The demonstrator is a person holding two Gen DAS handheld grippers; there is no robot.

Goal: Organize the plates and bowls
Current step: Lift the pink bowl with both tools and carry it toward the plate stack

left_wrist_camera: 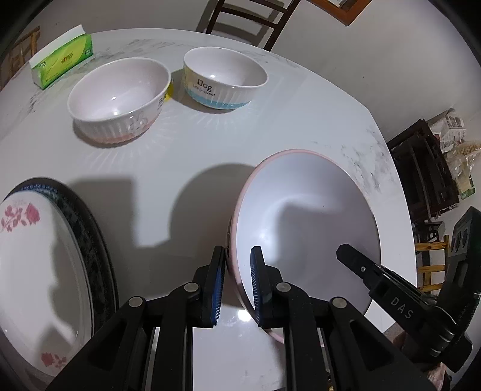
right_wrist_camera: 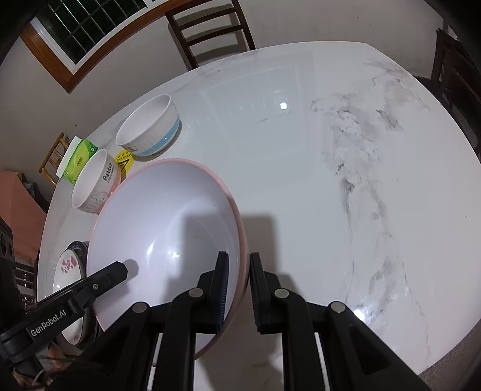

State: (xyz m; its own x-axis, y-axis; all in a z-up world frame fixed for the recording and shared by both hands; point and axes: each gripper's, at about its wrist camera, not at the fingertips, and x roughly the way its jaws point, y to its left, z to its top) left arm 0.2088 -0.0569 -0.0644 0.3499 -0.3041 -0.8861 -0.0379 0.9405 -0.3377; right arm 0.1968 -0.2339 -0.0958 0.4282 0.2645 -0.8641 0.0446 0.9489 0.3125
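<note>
A wide white bowl with a pink outside (left_wrist_camera: 303, 216) (right_wrist_camera: 162, 219) hangs above the white marble table (left_wrist_camera: 186, 162) (right_wrist_camera: 300, 168), gripped on both sides. My left gripper (left_wrist_camera: 239, 264) is shut on its left rim. My right gripper (right_wrist_camera: 239, 267) is shut on its right rim, and its finger (left_wrist_camera: 360, 264) shows in the left wrist view. A pink-based ribbed bowl (left_wrist_camera: 120, 99) (right_wrist_camera: 96, 183) and a blue-based ribbed bowl (left_wrist_camera: 224, 78) (right_wrist_camera: 150, 126) stand farther back. A flowered white plate (left_wrist_camera: 39, 264) (right_wrist_camera: 67, 264) lies on a dark-rimmed plate (left_wrist_camera: 93, 228) at the left.
A green tissue pack (left_wrist_camera: 61, 60) (right_wrist_camera: 79, 159) lies at the table's far left, a yellow sticker (right_wrist_camera: 124, 159) between the ribbed bowls. Dark wooden chairs (left_wrist_camera: 243, 21) (right_wrist_camera: 207, 27) stand behind the table, another (right_wrist_camera: 457, 72) at right. Dark furniture (left_wrist_camera: 421, 168) stands beyond the right edge.
</note>
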